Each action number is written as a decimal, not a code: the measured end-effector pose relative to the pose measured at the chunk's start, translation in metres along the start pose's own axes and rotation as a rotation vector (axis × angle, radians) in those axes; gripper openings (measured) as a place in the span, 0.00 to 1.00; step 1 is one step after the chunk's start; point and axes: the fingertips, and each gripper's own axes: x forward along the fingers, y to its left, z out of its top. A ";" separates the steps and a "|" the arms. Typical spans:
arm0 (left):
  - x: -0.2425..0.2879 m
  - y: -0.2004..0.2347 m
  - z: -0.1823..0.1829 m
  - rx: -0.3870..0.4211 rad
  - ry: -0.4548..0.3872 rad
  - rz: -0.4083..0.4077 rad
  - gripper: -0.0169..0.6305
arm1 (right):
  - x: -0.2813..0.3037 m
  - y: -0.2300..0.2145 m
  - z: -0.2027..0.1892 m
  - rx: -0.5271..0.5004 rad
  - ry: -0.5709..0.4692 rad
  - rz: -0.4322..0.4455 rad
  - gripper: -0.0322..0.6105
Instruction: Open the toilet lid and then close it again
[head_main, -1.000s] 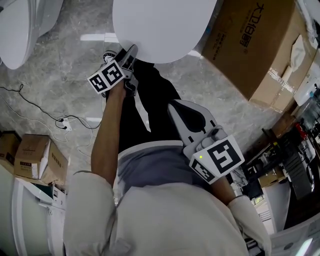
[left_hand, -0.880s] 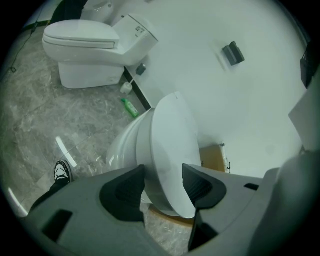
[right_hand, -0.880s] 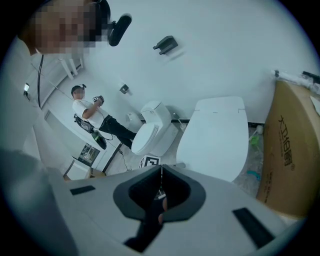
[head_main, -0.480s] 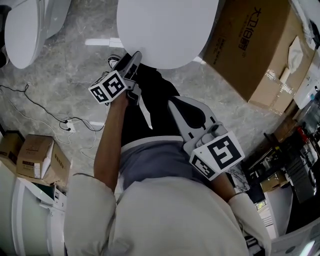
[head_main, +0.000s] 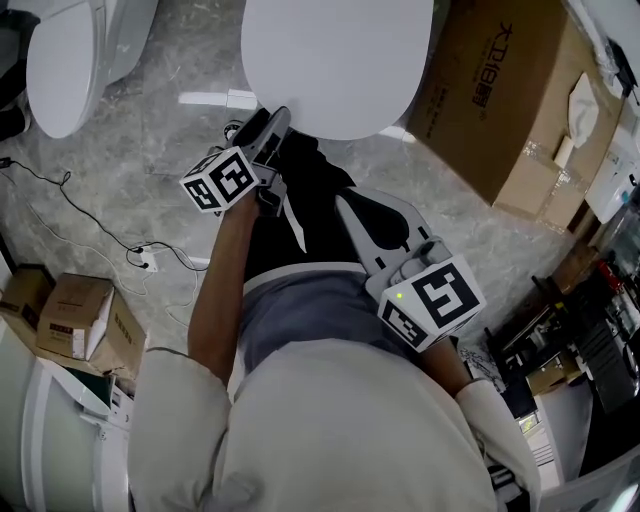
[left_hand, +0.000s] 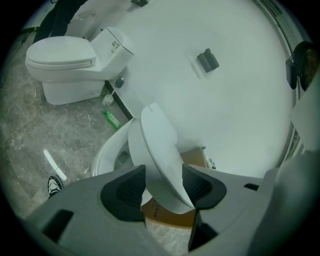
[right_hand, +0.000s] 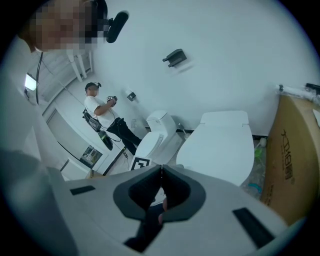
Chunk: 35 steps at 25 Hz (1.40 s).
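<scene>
The white toilet lid (head_main: 335, 60) fills the top middle of the head view. In the left gripper view the lid (left_hand: 159, 150) stands raised and tilted above the seat and bowl (left_hand: 107, 150). My left gripper (head_main: 274, 120) is at the lid's front edge. Its two dark pads (left_hand: 125, 187) sit on either side of that edge, so the left gripper (left_hand: 164, 176) is shut on the lid. My right gripper (head_main: 344, 208) hangs lower, over the person's lap and away from the toilet. The right gripper (right_hand: 161, 172) is shut, tips touching, with nothing between them.
A second toilet (head_main: 70, 60) stands at the upper left. A large cardboard box (head_main: 510, 90) sits close to the right of the lid, and smaller boxes (head_main: 75, 320) are at the left. A cable (head_main: 100, 230) runs over the marble floor. Another person (right_hand: 102, 112) stands far off.
The left gripper has stayed on the lid's front edge. The head view has shifted a little, so the lid and second toilet sit lower and further right. The right gripper has barely moved.
</scene>
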 end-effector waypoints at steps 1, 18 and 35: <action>-0.001 -0.004 0.003 0.005 -0.003 -0.003 0.37 | -0.001 0.001 0.002 -0.004 -0.004 0.001 0.07; -0.015 -0.059 0.037 0.096 -0.034 -0.058 0.36 | -0.017 0.014 0.038 -0.056 -0.056 0.017 0.07; -0.022 -0.124 0.087 0.227 -0.111 -0.112 0.35 | -0.035 0.018 0.068 -0.077 -0.141 0.052 0.07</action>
